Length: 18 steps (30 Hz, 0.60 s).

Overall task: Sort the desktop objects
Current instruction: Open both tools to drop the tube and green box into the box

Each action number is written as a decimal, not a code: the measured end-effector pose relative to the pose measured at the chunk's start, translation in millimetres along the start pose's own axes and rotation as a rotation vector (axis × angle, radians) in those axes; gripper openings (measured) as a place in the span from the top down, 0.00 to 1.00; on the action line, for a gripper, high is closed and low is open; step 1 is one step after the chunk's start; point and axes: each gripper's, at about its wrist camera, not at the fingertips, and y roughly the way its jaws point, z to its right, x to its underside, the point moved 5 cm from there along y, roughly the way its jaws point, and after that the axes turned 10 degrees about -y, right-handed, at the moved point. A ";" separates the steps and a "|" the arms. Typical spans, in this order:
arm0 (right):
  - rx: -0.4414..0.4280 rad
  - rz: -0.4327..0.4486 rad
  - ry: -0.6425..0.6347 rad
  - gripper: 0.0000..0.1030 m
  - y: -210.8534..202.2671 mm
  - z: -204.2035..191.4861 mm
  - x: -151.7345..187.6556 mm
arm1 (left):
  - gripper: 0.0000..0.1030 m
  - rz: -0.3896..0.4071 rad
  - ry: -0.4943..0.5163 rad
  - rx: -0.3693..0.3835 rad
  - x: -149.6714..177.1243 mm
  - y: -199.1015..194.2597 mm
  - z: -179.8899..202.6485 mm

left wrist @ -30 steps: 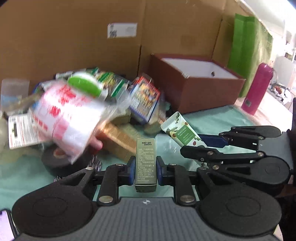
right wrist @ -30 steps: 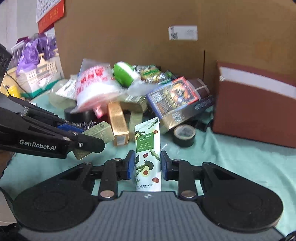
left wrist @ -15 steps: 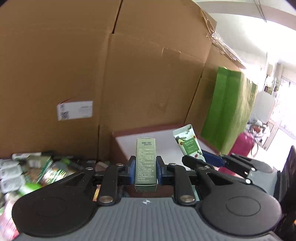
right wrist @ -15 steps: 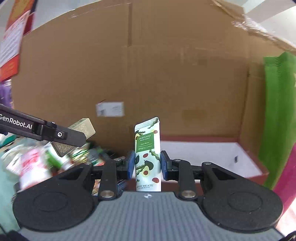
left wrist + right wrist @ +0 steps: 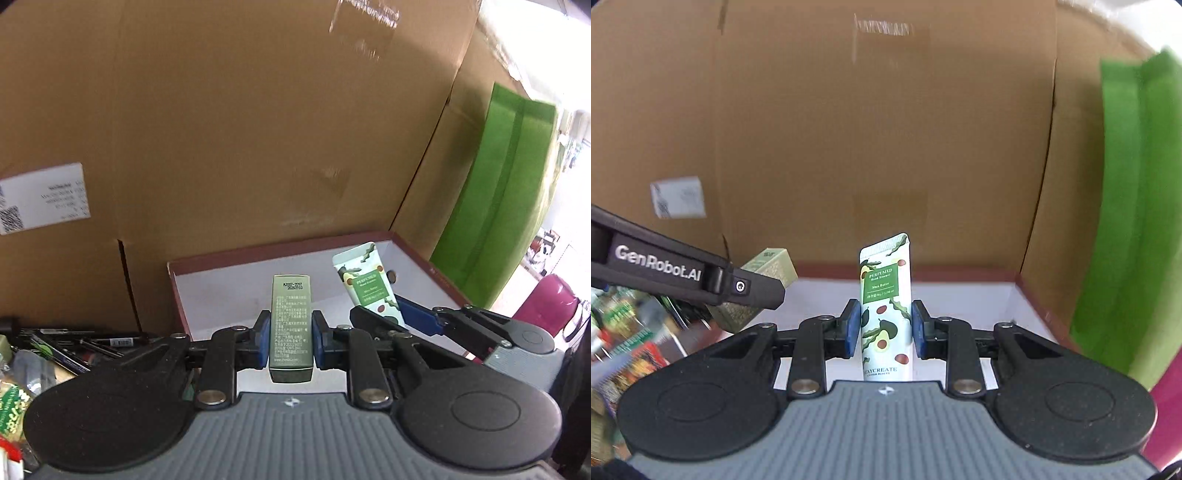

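Observation:
My left gripper [image 5: 290,341] is shut on a slim olive-green carton [image 5: 290,310], held upright in front of the open brown box with a white inside [image 5: 221,291]. My right gripper [image 5: 885,330] is shut on a white hand cream tube with avocado print [image 5: 885,295], held upright over the same box [image 5: 960,299]. In the left wrist view the tube [image 5: 364,286] and the right gripper [image 5: 391,317] show to the right, over the box. In the right wrist view the green carton [image 5: 768,266] and the left gripper [image 5: 753,291] show at left.
A tall cardboard wall [image 5: 240,129] stands behind the box. A green bag [image 5: 509,203] and a magenta bottle [image 5: 546,306] are to the right. A pile of pens and packets [image 5: 55,343] lies left of the box, also in the right wrist view [image 5: 628,339].
Both grippers, each still holding its item, have lifted from the clutter pile and moved right toward the brown box, which now looms closer under them.

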 end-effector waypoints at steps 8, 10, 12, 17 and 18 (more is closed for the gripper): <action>-0.034 -0.118 0.012 0.78 46.3 11.6 20.6 | 0.64 0.045 0.019 0.000 0.8 8.4 0.0; -0.038 -0.123 0.003 0.77 48.9 12.3 20.6 | 0.24 0.098 0.013 0.013 0.1 -1.5 -0.1; -0.036 -0.112 -0.003 0.73 48.6 11.9 20.2 | 0.09 0.160 -0.009 0.013 -0.7 -13.3 -1.6; -0.014 -0.090 -0.002 0.46 32.7 1.4 27.8 | 0.07 0.200 -0.010 0.016 -3.0 -32.7 -5.0; -0.016 -0.090 0.001 0.45 31.6 0.4 27.9 | 0.07 0.197 -0.010 0.009 -2.4 -35.6 -5.1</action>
